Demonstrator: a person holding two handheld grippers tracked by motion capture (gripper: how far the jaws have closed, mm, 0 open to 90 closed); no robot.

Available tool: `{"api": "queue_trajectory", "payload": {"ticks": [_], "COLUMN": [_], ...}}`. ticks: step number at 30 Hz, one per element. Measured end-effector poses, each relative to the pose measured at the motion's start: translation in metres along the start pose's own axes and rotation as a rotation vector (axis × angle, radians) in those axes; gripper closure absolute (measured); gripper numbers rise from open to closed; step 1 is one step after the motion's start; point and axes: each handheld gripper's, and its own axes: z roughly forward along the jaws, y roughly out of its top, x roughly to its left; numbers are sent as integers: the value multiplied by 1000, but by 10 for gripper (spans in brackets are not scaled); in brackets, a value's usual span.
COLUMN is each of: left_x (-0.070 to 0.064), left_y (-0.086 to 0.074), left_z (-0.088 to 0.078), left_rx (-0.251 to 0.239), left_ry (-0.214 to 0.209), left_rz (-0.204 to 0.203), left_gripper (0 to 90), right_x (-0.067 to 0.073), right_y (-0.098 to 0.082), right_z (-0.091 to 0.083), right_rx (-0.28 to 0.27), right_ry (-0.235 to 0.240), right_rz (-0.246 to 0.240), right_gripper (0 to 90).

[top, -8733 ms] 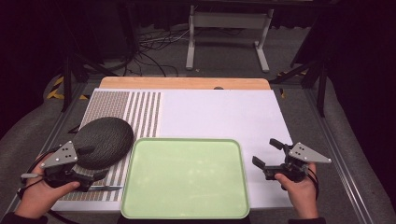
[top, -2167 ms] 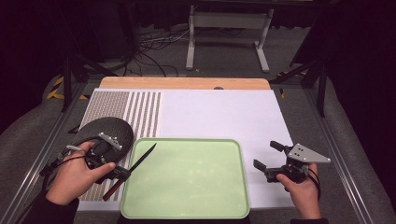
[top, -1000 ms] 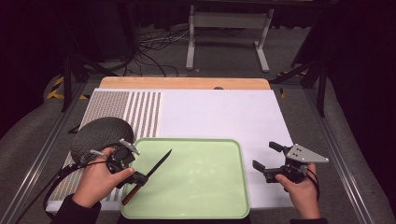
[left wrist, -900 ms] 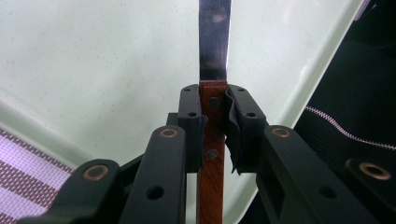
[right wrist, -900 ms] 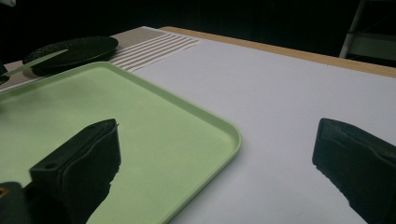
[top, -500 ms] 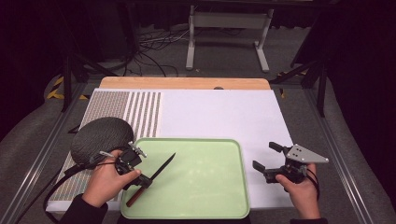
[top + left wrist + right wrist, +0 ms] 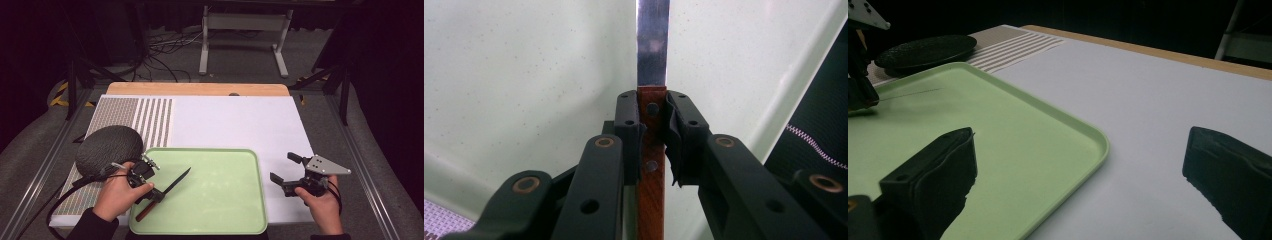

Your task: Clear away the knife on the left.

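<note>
The left gripper (image 7: 150,192) clamps a knife (image 7: 165,192) by its wooden handle over the green tray's (image 7: 260,200) near-left corner, blade pointing diagonally toward the tray's centre. The right gripper (image 7: 287,172), jaws wide apart and holding nothing, waits just off the tray's right rim.

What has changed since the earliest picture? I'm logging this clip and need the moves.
The left gripper took hold of the wooden-handled knife, which lay on the striped mat below the dark round plate, and carried it right and down over the pale green tray; its jaws clamp the handle. The right gripper stayed open beside the tray; plate and tray kept their places.
</note>
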Motion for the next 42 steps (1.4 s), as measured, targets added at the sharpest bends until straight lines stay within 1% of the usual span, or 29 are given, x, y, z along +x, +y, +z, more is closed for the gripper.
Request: {"api": "queue_trajectory", "payload": {"ticks": [7, 10, 13, 19, 22, 27, 29, 30, 32, 34, 35, 37, 38, 39, 40, 41, 42], "left_x": [2, 3, 3, 4, 5, 6, 5, 5, 3, 1, 0, -2, -4, -5, -6, -6, -8], "left_y": [1, 1, 1, 1, 0, 0, 0, 0, 0, -1, -1, -2, -2, -3, -3, -3, -4], "left_z": [4, 6, 7, 6, 7, 7, 6, 5, 3, 0, -2, -5, -6, -8, -8, -8, -9], "left_rx": [12, 29, 34, 39, 34, 30, 26, 20, 9, -12, -32, -54, -63, -83, -95, -95, -112], "left_ry": [3, -1, 0, 0, -7, -4, -6, -3, 17, 24, 27, 41, 45, 48, 49, 49, 47], "left_rz": [-11, -11, -12, -8, -20, -24, -22, -14, -10, -1, 9, 40, 46, 70, 83, 83, 109], "left_gripper": [776, 775, 775, 775, 775, 770, 722, 722, 588, 479, 422, 326, 284, 245, 207, 185, 185], "right_x": [0, 0, 0, 0, 0, 0, 1, 1, 0, 0, 0, 1, 1, 1, 1, 1, 1], "right_y": [0, 0, 0, 0, 0, 0, 0, 0, 0, 0, 0, 0, 0, 0, 0, 0, 0], "right_z": [-1, -1, -2, -2, -1, -1, -1, -1, -1, -1, -1, -1, -1, -1, -1, -1, -1], "right_rx": [-3, -6, -6, -8, -8, -6, -7, -7, -9, -10, -11, -9, -9, -10, -9, -9, -10], "right_ry": [3, 3, 3, 4, 8, 11, 11, 11, 11, 11, 11, 11, 11, 11, 11, 11, 10], "right_rz": [1, 2, 6, 6, 6, 8, 9, 9, 8, 8, 8, 10, 9, 9, 8, 8, 9], "right_gripper": [19, 19, 19, 19, 19, 19, 19, 19, 19, 19, 19, 19, 19, 18, 18, 18, 19]}}
